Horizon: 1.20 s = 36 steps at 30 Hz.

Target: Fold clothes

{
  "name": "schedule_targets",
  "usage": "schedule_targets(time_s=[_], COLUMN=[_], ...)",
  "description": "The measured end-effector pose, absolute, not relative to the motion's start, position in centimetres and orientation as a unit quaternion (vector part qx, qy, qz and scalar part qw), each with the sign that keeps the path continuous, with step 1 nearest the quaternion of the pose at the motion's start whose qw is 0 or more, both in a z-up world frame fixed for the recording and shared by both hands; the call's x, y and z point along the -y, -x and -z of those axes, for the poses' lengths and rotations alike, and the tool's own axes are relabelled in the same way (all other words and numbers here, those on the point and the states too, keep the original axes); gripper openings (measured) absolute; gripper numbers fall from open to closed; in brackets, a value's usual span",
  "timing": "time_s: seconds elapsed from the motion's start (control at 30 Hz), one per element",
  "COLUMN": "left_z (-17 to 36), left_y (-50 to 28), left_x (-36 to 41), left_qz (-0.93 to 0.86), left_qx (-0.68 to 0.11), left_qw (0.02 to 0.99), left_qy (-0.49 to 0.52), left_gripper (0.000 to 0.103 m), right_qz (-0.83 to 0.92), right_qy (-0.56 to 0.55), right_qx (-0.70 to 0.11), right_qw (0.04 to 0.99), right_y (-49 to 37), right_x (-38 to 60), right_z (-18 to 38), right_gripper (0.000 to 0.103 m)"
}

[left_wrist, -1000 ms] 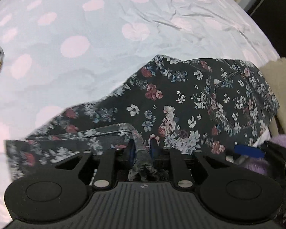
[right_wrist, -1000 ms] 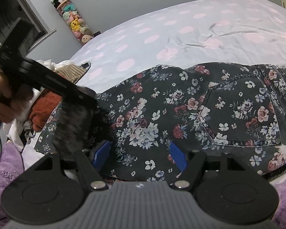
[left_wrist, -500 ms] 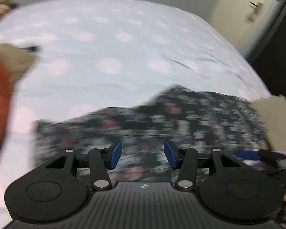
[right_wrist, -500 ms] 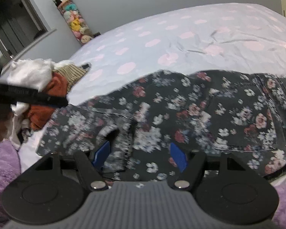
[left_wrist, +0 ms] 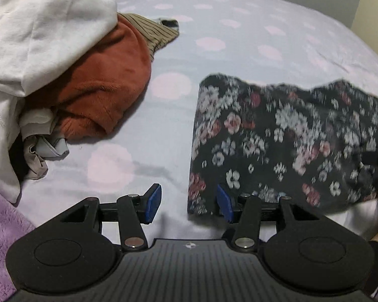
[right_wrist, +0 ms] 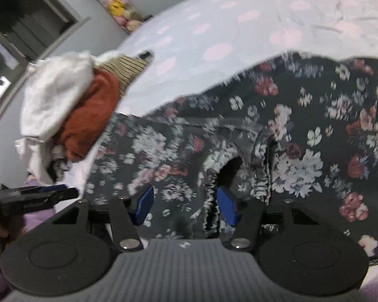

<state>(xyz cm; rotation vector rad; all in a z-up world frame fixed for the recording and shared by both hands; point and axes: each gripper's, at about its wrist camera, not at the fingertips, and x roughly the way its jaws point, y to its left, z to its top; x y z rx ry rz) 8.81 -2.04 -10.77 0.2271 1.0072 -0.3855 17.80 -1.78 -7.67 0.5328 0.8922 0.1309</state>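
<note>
The bed (left_wrist: 252, 37), under a pale sheet with pink dots, stretches ahead of both claws. The dark flowered trousers (right_wrist: 302, 130) lie spread flat on it, filling most of the view ahead of the right claw (right_wrist: 185, 205) and reaching to the right of the left claw (left_wrist: 189, 202); their left edge lies just ahead of that claw's right finger. A pile of clothes sits well ahead and to the left of the left claw: a white garment (left_wrist: 42, 25) on top, an orange one (left_wrist: 105, 88) under it, and a tan striped piece (left_wrist: 153, 32) poking out behind. The left claw hangs above bare sheet with its jaws apart, having just been opening, and nothing between them. The right claw's jaws have just been closing; they stand apart, with a bunched ridge of the trousers' fabric rising between the blue pads (right_wrist: 228, 206), which do not press on it. A purple blanket (left_wrist: 2, 226) shows near the left claw's left side.
</note>
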Motion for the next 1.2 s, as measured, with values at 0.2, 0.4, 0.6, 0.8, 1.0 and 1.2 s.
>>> schedule_targets(time_s=[0.2, 0.4, 0.6, 0.8, 1.0, 1.2], left_z=[11.9, 12.2, 12.2, 12.9, 13.5, 13.7], left_y=[-8.7, -8.5, -8.6, -9.1, -9.4, -9.2], left_x=[1.2, 0.6, 1.0, 2.1, 3.0, 3.8], left_qz=[0.190, 0.197, 0.212, 0.201, 0.173, 0.162], left_qx=[-0.484, -0.480, -0.473, -0.480, -0.491, -0.495], left_qw=[0.850, 0.852, 0.853, 0.852, 0.850, 0.850], left_qy=[-0.083, -0.071, -0.059, -0.065, -0.078, -0.083], left_gripper=[0.048, 0.048, 0.048, 0.048, 0.048, 0.048], right_qz=[-0.056, -0.042, -0.007, 0.032, 0.037, 0.064], right_qy=[-0.278, -0.292, -0.271, -0.290, -0.283, -0.295], right_qx=[-0.451, -0.393, -0.370, -0.436, -0.411, -0.405], right_qw=[0.846, 0.871, 0.889, 0.851, 0.866, 0.863], right_y=[-19.7, -18.3, -17.5, -18.1, -17.4, -17.1], right_x=[1.4, 1.7, 3.1, 3.7, 3.8, 4.7], right_z=[10.1, 8.3, 5.5, 9.4, 8.7, 9.0], right_gripper=[0.044, 0.011, 0.011, 0.011, 0.032, 0.064])
